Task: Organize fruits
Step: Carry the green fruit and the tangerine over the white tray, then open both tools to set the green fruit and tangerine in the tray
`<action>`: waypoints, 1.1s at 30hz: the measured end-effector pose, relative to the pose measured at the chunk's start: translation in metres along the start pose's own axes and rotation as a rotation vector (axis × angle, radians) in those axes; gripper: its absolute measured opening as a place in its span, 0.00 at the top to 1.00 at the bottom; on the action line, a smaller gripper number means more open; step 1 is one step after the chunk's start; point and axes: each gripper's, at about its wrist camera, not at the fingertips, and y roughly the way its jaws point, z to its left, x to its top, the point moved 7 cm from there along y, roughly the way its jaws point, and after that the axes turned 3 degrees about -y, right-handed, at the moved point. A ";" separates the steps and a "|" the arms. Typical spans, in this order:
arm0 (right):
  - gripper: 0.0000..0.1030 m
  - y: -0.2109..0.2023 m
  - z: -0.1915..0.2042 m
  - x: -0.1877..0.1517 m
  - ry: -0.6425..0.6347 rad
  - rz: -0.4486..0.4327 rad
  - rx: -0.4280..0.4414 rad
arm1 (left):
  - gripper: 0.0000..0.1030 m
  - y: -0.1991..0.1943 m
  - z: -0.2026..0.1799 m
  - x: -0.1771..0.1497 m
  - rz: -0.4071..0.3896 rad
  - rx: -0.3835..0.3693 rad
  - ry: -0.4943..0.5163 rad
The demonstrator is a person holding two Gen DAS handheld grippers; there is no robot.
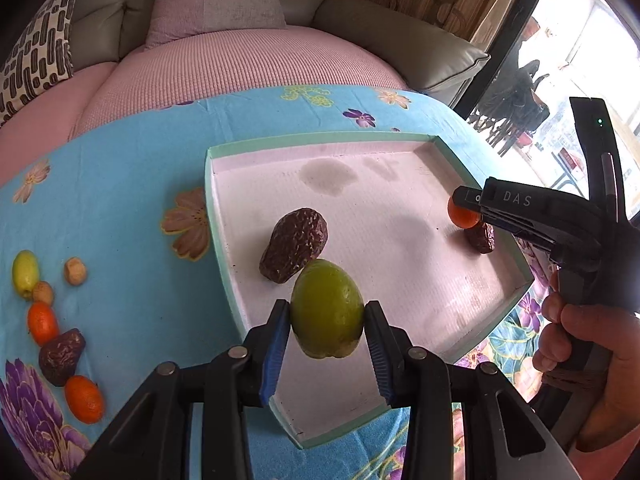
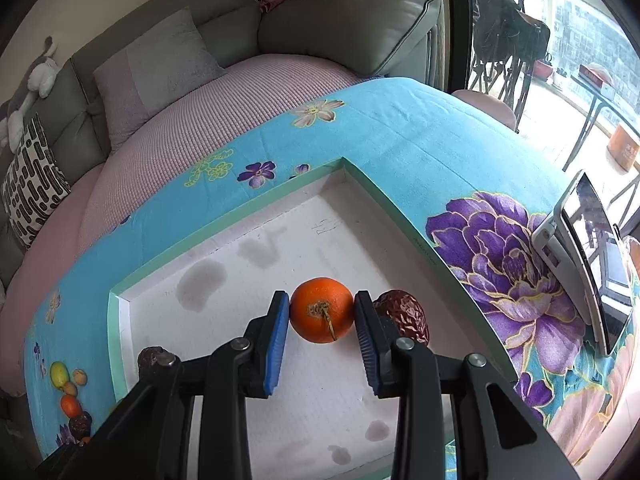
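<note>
Two fruits held, one per gripper, both over a shallow white tray with a mint-green rim [image 1: 224,240]. Green oval fruit [image 1: 327,309] clamped between the blue pads of the left gripper [image 1: 326,314], poised above the tray's near corner, just in front of a dark wrinkled fruit [image 1: 294,250] lying on the tray floor. Small orange citrus fruit [image 2: 322,309], stem toward the camera, pinched by the right gripper [image 2: 321,312] near the tray's right wall, low over or on the tray floor, cannot tell which. Wrinkled dark red date [image 2: 404,316] resting on the tray just right of that gripper's right finger. Same pair visible from the left wrist view at the tray's far right side, with the right gripper's black body and a hand [image 1: 580,344] wrapped around its handle.

Grey damp-looking stains on the tray floor. Tray sitting on a tabletop covered by a turquoise floral cloth [image 1: 120,208]. Loose cluster of fruit on the cloth well left of the tray: a yellow-green fruit [image 1: 26,274], two small tan fruits [image 1: 75,271], two small oranges [image 1: 42,322], another dark wrinkled fruit [image 1: 60,356]. Grey sofa [image 2: 352,24] with pink covers and cushions beyond the tabletop. Tablet-like device [image 2: 592,264] propped at the tabletop's right edge. Window and balcony behind.
</note>
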 end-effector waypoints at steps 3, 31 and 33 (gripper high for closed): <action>0.66 0.009 -0.002 -0.005 0.000 0.029 -0.011 | 0.61 0.008 -0.002 -0.004 0.021 0.011 0.013; 0.66 0.027 -0.002 -0.010 -0.035 0.064 -0.062 | 0.60 0.016 -0.001 -0.010 0.060 0.057 0.053; 0.66 0.027 -0.003 -0.009 -0.034 0.064 -0.061 | 0.60 0.013 -0.002 -0.008 0.051 0.055 0.055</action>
